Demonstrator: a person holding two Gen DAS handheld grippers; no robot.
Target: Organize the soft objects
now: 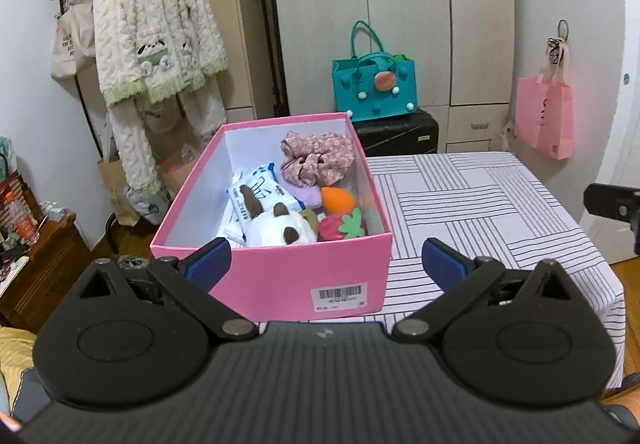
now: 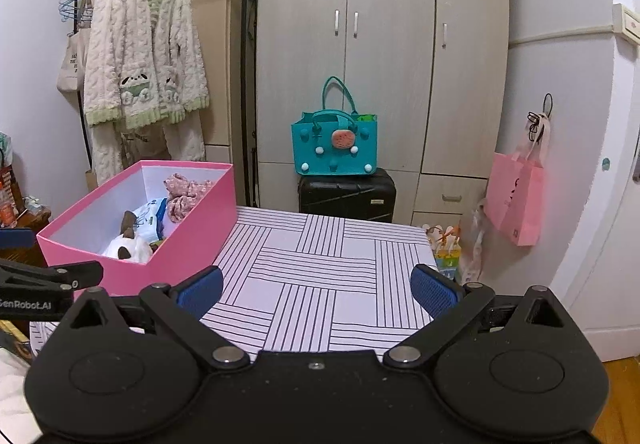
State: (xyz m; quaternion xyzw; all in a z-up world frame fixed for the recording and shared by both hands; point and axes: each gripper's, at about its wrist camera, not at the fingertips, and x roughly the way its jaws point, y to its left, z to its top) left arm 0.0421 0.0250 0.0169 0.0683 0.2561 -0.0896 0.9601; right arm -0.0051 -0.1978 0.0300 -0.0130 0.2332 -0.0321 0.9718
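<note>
the box (image 1: 276, 276) sits on the left part of the surface (image 1: 472, 211), holding a plush toy (image 1: 276, 228) at its near end, a wipes packet (image 1: 260, 191) behind it and a scrunchie (image 1: 316, 159) at the far end, with a suitcase (image 2: 348, 195) behind the surface and a bag (image 2: 334, 143) on top of it.

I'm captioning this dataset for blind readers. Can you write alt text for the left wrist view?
An open pink box on a striped tablecloth holds a white plush toy, a floral scrunchie and other soft items. The left gripper, open and empty, faces it.
</note>
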